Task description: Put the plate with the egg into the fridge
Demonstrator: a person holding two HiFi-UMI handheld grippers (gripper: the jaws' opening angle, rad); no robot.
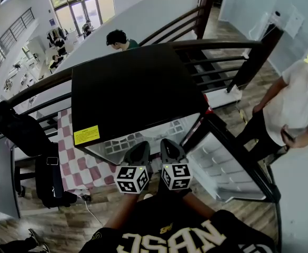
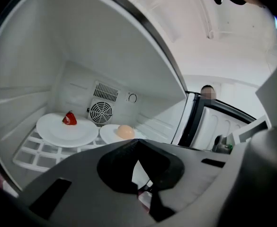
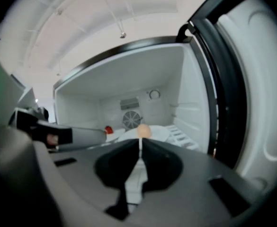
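Observation:
The white plate [image 2: 111, 133] with the tan egg [image 2: 125, 131] lies on the white shelf inside the open fridge [image 1: 132, 88]. It sits right of a second plate [image 2: 65, 131] that carries a small red item [image 2: 69, 119]. My left gripper [image 2: 139, 143] is shut and empty, its tips just short of the egg plate's near rim. My right gripper [image 3: 140, 143] is also shut and empty, pointing straight at the egg [image 3: 143, 131] on its plate [image 3: 162, 134]. From the head view both grippers [image 1: 141, 145] [image 1: 167, 142] hover side by side at the fridge's mouth. Whether either one touches the plate is hidden.
The fridge door [image 1: 225, 167] stands open to the right, its shelves facing me. A fan grille [image 2: 101, 111] sits on the back wall. A person [image 1: 296, 104] stands at the right, and a black chair [image 1: 32, 141] and a checkered cloth [image 1: 72, 157] are at the left.

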